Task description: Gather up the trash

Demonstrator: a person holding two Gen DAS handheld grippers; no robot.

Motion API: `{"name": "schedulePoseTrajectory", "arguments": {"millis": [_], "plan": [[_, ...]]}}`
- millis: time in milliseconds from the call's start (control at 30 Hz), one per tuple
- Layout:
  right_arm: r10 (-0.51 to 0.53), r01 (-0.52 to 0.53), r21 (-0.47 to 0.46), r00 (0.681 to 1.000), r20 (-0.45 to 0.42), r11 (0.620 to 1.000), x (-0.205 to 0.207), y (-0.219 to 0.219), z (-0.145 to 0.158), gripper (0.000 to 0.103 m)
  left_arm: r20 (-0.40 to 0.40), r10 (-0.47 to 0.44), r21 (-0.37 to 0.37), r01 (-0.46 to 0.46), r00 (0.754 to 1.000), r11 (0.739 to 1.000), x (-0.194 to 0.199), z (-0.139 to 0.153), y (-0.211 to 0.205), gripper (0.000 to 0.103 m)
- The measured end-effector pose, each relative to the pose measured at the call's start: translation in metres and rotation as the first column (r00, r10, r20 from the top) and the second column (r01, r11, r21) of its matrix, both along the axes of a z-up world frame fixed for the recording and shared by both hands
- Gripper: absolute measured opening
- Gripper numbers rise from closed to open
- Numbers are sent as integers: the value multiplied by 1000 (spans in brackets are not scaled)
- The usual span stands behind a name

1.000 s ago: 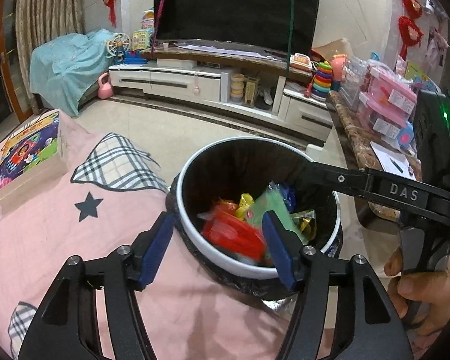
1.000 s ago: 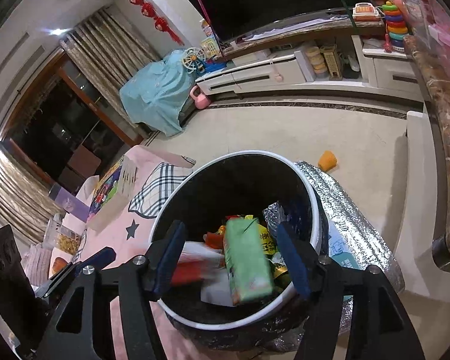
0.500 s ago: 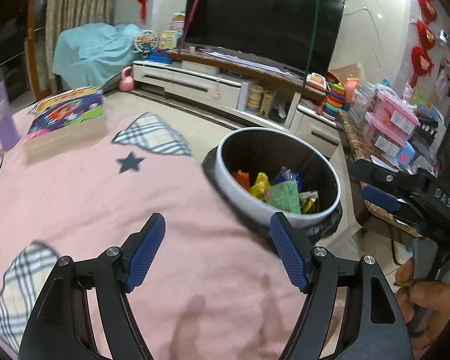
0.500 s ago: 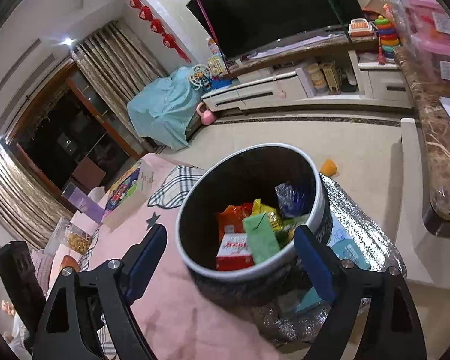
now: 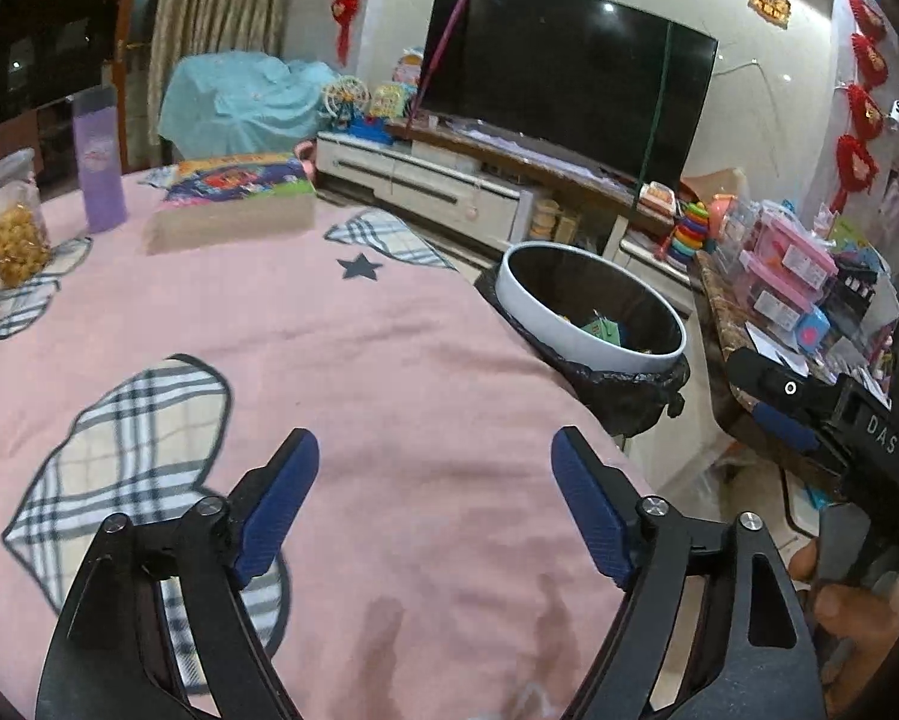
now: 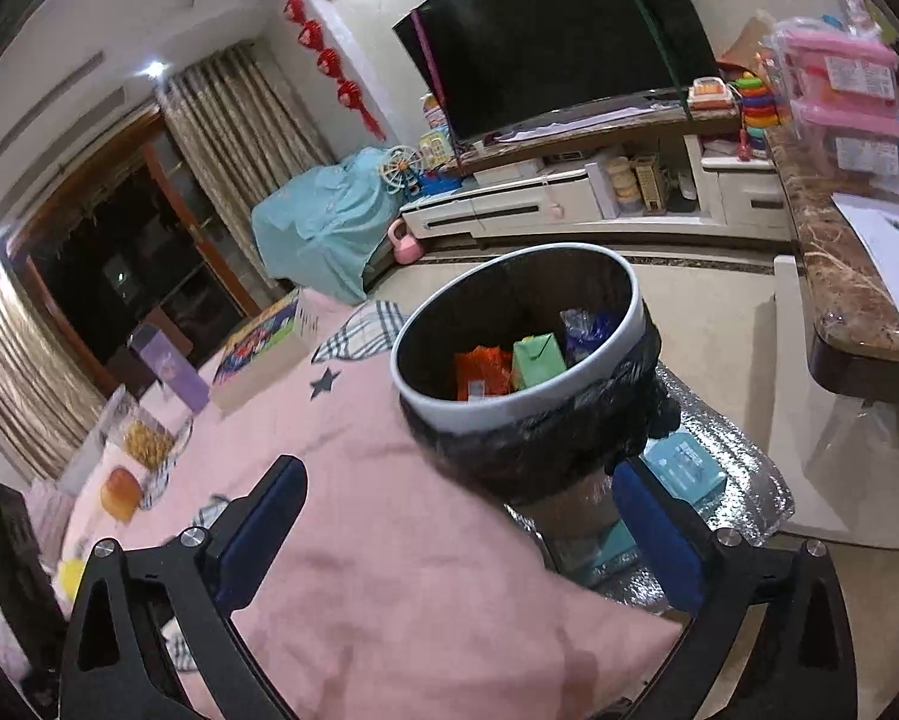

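**Trash bin stands filled at the table's edge as both grippers hang open**

The round white-rimmed trash bin (image 6: 518, 396), lined with a black plastic bag, stands on the floor just beside the far right edge of the table, which is covered by a pink tablecloth (image 5: 353, 360) with plaid patches and a dark star. Inside the bin lie an orange wrapper (image 6: 482, 372), a green carton (image 6: 538, 357) and a blue wrapper (image 6: 587, 327). The left gripper (image 5: 434, 495) hangs over bare cloth, its jaws having just been opening, with nothing between the blue pads. The right gripper (image 6: 458, 525) is spread wide over the table's edge, its jaws likewise having just been opening, and holds nothing; the bin's bagged side shows between its fingers without touching them. At the table's far left edge stand a clear jar of yellow snacks (image 5: 14, 228) and a purple bottle (image 5: 98, 162), with a colourful boxed book (image 5: 233, 198) near them. A silver foil mat (image 6: 731, 468) lies on the floor under the bin. Beyond, a large black television (image 5: 569, 96) sits on a white cabinet, and red ornaments hang on the wall.
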State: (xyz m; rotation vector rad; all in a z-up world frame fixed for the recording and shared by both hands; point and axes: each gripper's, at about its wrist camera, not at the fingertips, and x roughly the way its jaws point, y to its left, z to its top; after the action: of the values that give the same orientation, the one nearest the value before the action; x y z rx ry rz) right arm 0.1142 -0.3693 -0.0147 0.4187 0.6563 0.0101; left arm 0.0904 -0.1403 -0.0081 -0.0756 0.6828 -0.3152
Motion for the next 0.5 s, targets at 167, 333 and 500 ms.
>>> {"name": "schedulePoseTrajectory", "arguments": {"millis": [167, 333, 500], "plan": [[-25, 29, -57, 997, 70, 998, -25, 11, 13, 103, 87, 15, 7, -16, 996, 1000, -32, 11, 6, 90], [-34, 56, -152, 989, 146, 987, -47, 25, 29, 103, 203, 80, 35, -89, 976, 995, -60, 24, 12, 103], [-30, 108, -290, 965, 260, 951, -73, 44, 37, 103, 291, 140, 65, -166, 946, 984, -77, 24, 18, 103]]}}
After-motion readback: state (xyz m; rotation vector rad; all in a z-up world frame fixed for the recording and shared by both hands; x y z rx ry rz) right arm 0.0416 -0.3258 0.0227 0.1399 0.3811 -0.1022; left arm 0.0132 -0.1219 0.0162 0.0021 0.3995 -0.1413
